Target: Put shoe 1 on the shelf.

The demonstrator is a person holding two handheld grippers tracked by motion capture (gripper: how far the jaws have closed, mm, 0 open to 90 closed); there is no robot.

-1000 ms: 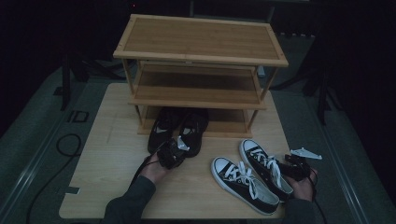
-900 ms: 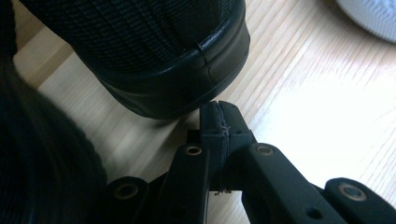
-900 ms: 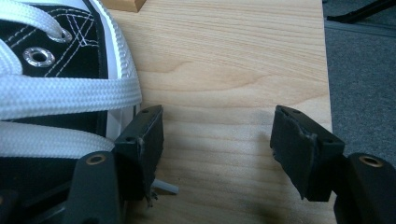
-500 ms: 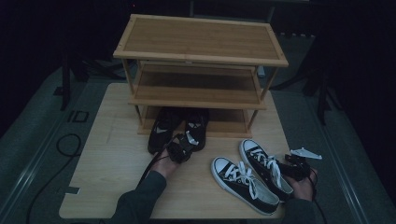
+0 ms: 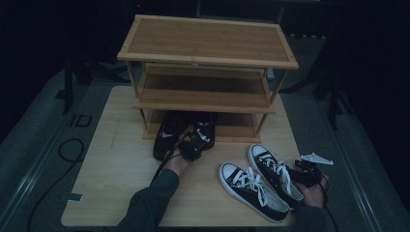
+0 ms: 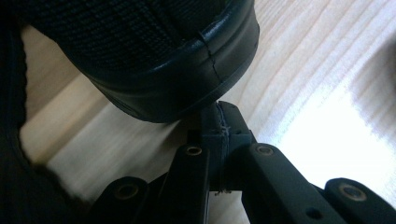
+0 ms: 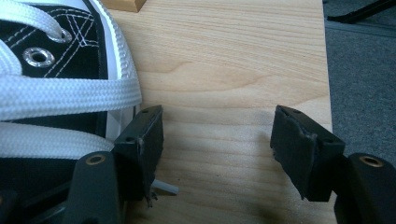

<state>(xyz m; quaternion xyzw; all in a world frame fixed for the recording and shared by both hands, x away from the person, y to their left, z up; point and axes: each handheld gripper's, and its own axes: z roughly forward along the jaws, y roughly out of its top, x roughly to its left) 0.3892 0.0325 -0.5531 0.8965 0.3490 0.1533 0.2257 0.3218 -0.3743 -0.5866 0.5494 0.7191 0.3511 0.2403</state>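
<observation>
Shoes are the work here: a black pair (image 5: 181, 133) sits at the centre of the high view, toes under the bottom shelf of the wooden rack (image 5: 208, 72), and a laced black-and-white pair (image 5: 261, 183) lies at the lower right on the desk (image 5: 111, 164). The left tool (image 5: 191, 149) is clenched with nothing between its jaws, its tips against the heel of a black shoe (image 6: 154, 70), seemingly pushing it toward the rack. The right tool (image 5: 309, 173) is released; in its own view the jaws stand wide apart over bare wood, one just beside the sneaker's white sole edge (image 7: 121, 60).

Risk, as I judge it: a closed tip pressing on a rounded heel can slide off, so the shoe may twist instead of going straight and jam against its partner or the rack's post. The open right jaw could also snag a loose lace.
</observation>
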